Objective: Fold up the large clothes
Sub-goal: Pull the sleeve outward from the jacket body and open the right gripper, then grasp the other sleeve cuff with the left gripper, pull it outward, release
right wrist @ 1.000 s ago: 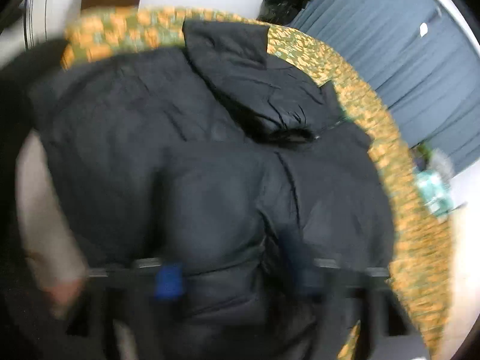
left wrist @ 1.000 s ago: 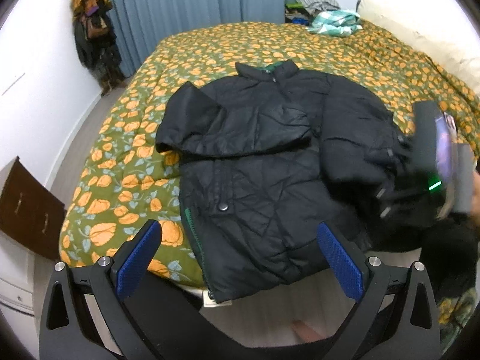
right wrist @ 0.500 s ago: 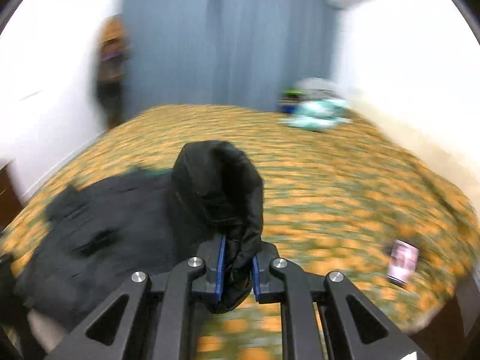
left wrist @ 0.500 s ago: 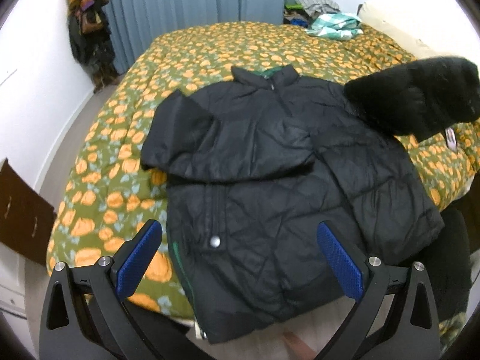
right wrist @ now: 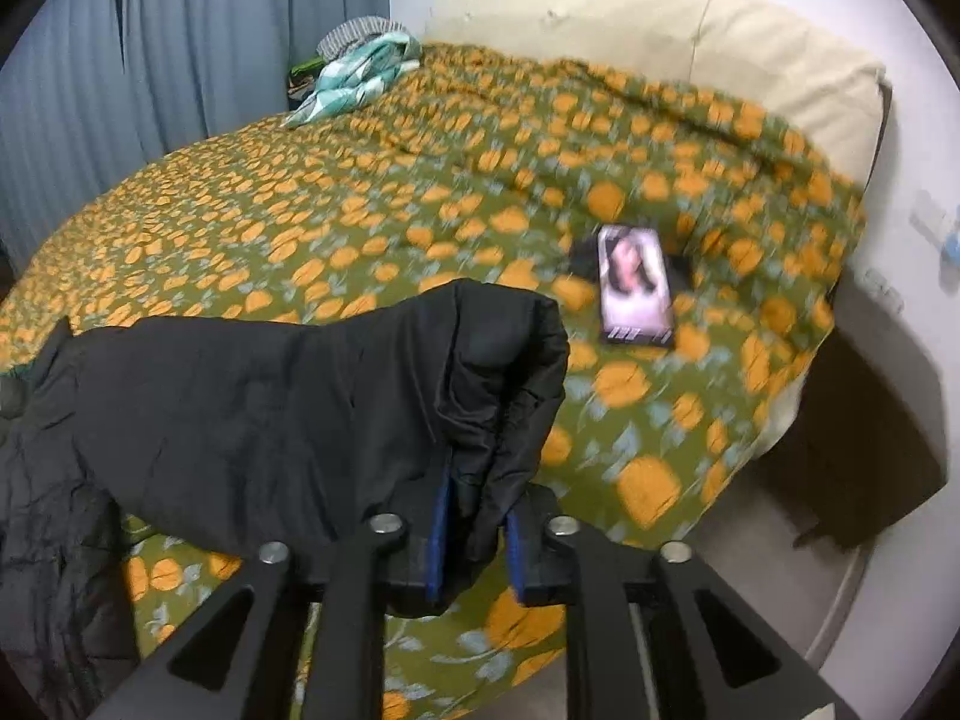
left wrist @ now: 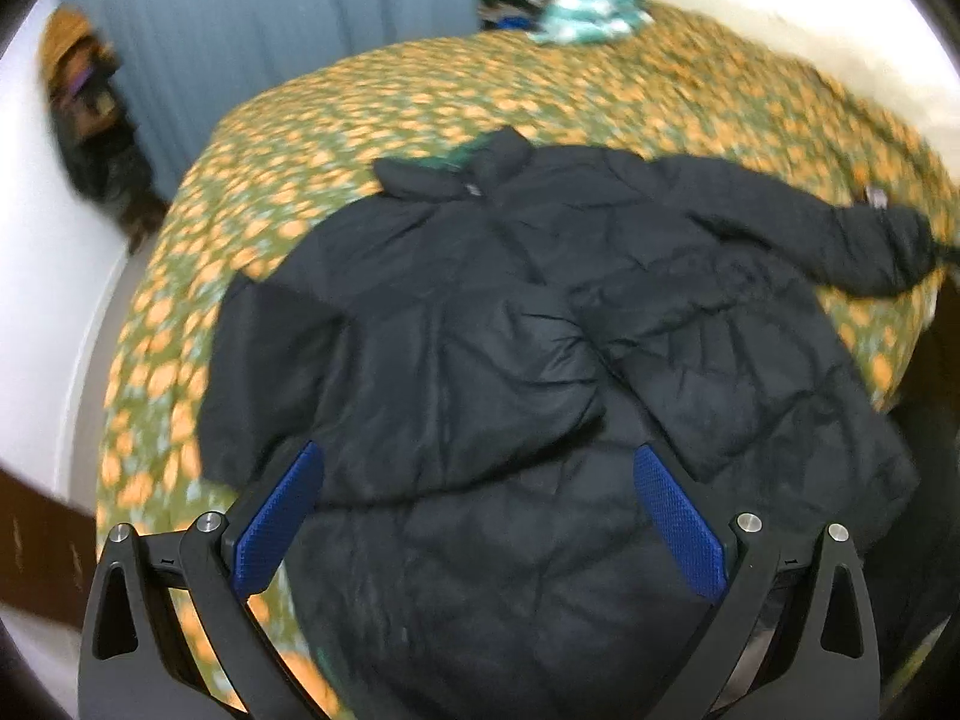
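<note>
1. Since half a second earlier, the sleeve (left wrist: 840, 240) had gone from hanging up in the air to lying stretched out toward the right edge of the bed (left wrist: 420, 96) in the left wrist view, and the left claw (left wrist: 480, 516) had come in closer over the jacket (left wrist: 510, 390).
2. From the left wrist, the black jacket lay spread on the flowered bed, collar toward the curtain (left wrist: 270, 12), hem hanging off the near edge. The other sleeve was folded across the chest. The left claw hovered above the lower body of the jacket, its blue pads (left wrist: 282, 510) spread wide and gripping nothing. A pile of clothes (left wrist: 570, 6) sat at the far corner of the bed, and dark garments (left wrist: 90, 108) hung at the left wall.
3. From the right wrist, the right claw (right wrist: 474, 546) was clenched on the cuff of the sleeve (right wrist: 300, 408), fabric bunched between the blue pads (right wrist: 437, 534). The sleeve ran left from the claw toward the rest of the jacket (right wrist: 48, 540), lifted slightly above the bedspread. A phone (right wrist: 635, 285) lay on the bed (right wrist: 360, 192) beyond the cuff, apart from it. A cream pillow (right wrist: 690, 36) lay along the far side.
</note>
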